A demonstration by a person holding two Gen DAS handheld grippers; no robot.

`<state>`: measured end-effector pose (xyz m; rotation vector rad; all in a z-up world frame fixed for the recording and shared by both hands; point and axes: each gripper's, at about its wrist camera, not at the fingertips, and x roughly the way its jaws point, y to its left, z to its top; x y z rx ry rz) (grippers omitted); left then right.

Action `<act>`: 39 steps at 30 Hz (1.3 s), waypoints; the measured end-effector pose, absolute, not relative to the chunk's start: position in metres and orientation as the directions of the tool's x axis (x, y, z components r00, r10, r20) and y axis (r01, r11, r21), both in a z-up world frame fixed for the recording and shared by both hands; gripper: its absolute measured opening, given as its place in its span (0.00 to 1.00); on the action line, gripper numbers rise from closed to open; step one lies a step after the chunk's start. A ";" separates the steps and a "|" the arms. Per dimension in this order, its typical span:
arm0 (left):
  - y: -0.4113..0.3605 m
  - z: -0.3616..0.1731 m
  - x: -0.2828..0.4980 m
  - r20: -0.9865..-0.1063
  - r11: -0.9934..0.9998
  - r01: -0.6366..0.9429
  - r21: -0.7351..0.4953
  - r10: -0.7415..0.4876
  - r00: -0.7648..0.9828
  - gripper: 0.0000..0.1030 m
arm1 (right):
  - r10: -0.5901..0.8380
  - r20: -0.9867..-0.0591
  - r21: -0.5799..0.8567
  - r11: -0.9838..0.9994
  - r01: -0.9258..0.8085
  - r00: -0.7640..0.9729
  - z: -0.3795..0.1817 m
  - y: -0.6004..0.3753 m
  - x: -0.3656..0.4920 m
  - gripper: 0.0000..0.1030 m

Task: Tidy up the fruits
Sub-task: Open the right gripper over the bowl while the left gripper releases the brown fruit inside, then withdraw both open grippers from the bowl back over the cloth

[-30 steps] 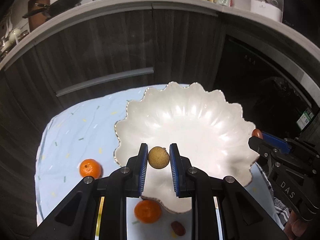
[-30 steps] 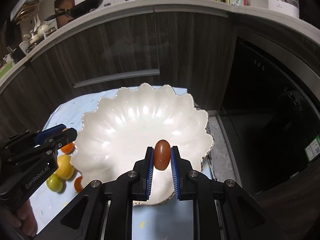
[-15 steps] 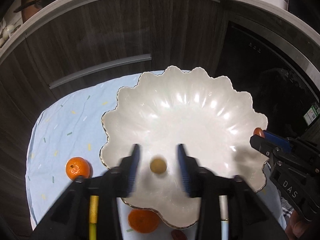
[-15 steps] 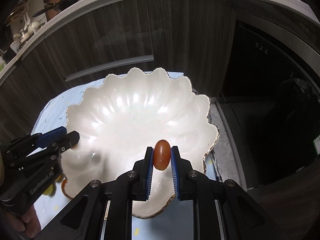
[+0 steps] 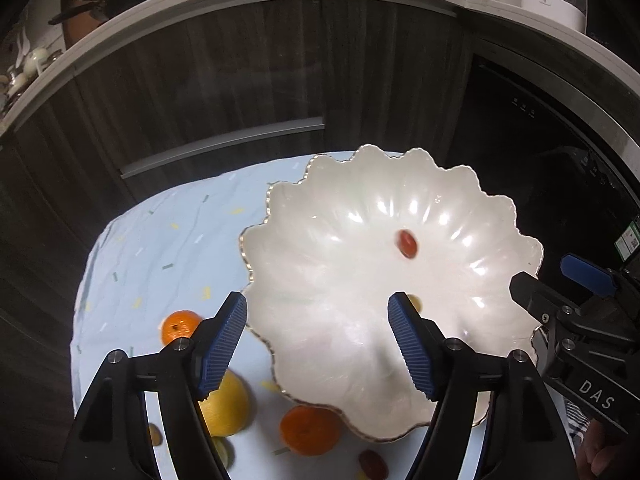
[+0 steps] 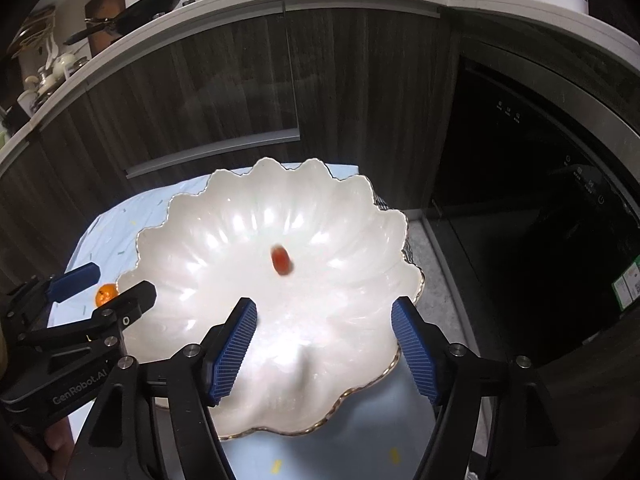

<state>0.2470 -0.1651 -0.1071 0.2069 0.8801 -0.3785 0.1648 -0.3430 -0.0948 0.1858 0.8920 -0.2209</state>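
Note:
A white scalloped bowl point(image 5: 360, 208) point(image 6: 224, 216) sits on a light blue cloth. A small red fruit point(image 5: 407, 243) point(image 6: 280, 260) lies in the bowl, blurred. A small tan fruit point(image 5: 415, 301) peeks out beside my left gripper's right finger, inside the bowl. My left gripper point(image 5: 318, 340) is open and empty above the bowl's near side. My right gripper point(image 6: 324, 346) is open and empty over the bowl's near rim. The left gripper shows at the left of the right wrist view point(image 6: 100, 292).
On the cloth point(image 5: 160, 240) left of and in front of the bowl lie two tangerines point(image 5: 179, 326) point(image 5: 308, 430), a yellow fruit point(image 5: 228, 406) and a dark red fruit point(image 5: 373, 464). Dark cabinet fronts point(image 5: 240, 80) stand behind. An appliance point(image 6: 540, 200) is at right.
Both grippers opened. The tan fruit dropped from the left gripper and the red fruit dropped from the right gripper into the bowl. Both grippers rose a little.

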 end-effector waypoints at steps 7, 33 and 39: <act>-0.152 -0.098 0.242 -0.773 0.923 0.383 0.035 -0.217 0.596 0.73 | -0.114 -0.781 0.064 0.964 0.260 0.613 -0.089 -0.335 0.161 0.69; -0.095 -0.069 0.215 -0.732 0.947 0.313 0.067 -0.167 0.660 0.84 | -0.121 -0.739 0.049 0.972 0.231 0.663 -0.057 -0.289 0.143 0.78; -0.077 -0.063 0.204 -0.717 0.952 0.295 0.079 -0.151 0.681 0.87 | -0.109 -0.734 0.054 0.974 0.218 0.671 -0.053 -0.274 0.138 0.78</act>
